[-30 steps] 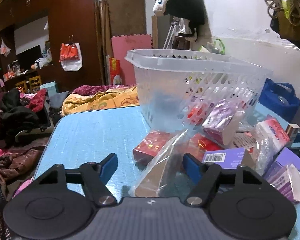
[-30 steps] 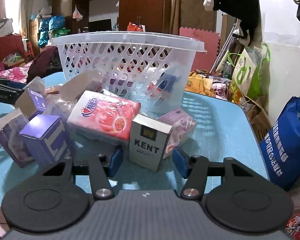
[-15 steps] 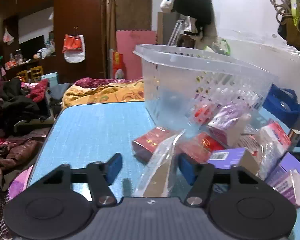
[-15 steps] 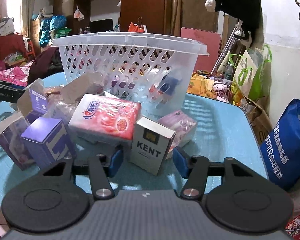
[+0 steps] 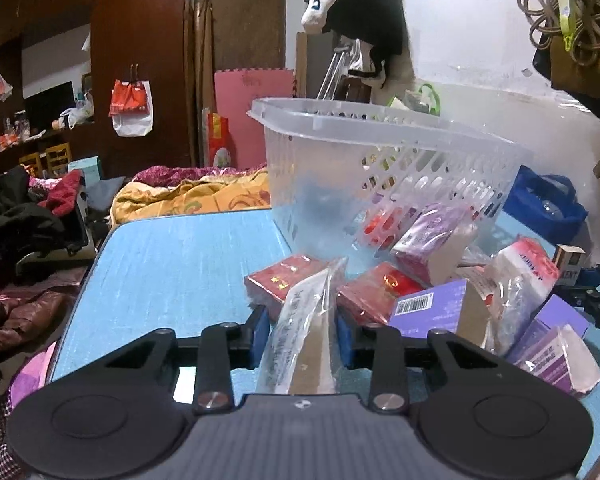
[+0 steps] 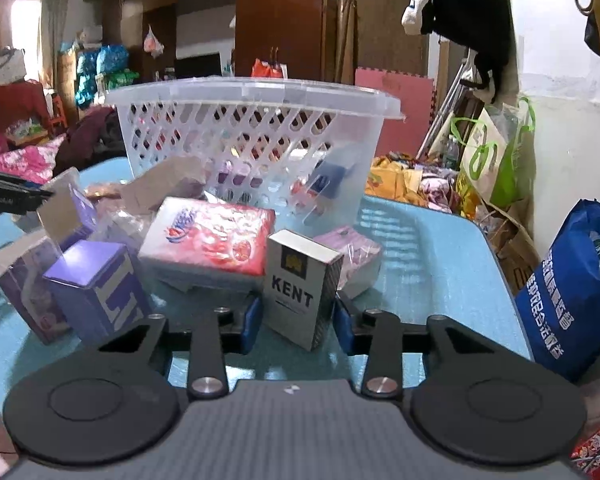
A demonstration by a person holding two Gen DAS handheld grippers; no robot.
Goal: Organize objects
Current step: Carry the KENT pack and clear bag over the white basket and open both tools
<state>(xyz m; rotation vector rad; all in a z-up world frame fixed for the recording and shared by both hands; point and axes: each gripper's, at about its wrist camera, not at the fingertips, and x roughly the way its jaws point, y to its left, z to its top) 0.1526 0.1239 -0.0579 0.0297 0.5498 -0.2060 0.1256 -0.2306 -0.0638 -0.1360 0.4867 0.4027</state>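
Left tongs (image 5: pixel 302 338) clamped on clear plastic packet (image 5: pixel 306 334); right tongs (image 6: pixel 298 322) clamped on KENT box (image 6: pixel 302 286), both grips low, probably for lifting into basket (image 6: pixel 256 140) just beyond on worktop (image 6: pixel 428 248).

Right tool (image 6: pixel 298 326) clamped on KENT box (image 6: pixel 300 288), clear basket (image 6: pixel 256 140) behind, blue table (image 6: pixel 432 264)

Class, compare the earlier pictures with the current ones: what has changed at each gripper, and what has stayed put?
Both grippers closed. The left gripper drew its jaws in from wide apart onto the clear plastic packet. The right gripper narrowed its jaws onto the KENT box, which stands upright between them. The basket, the pink tissue pack, the purple box and the blue table stayed as they were.
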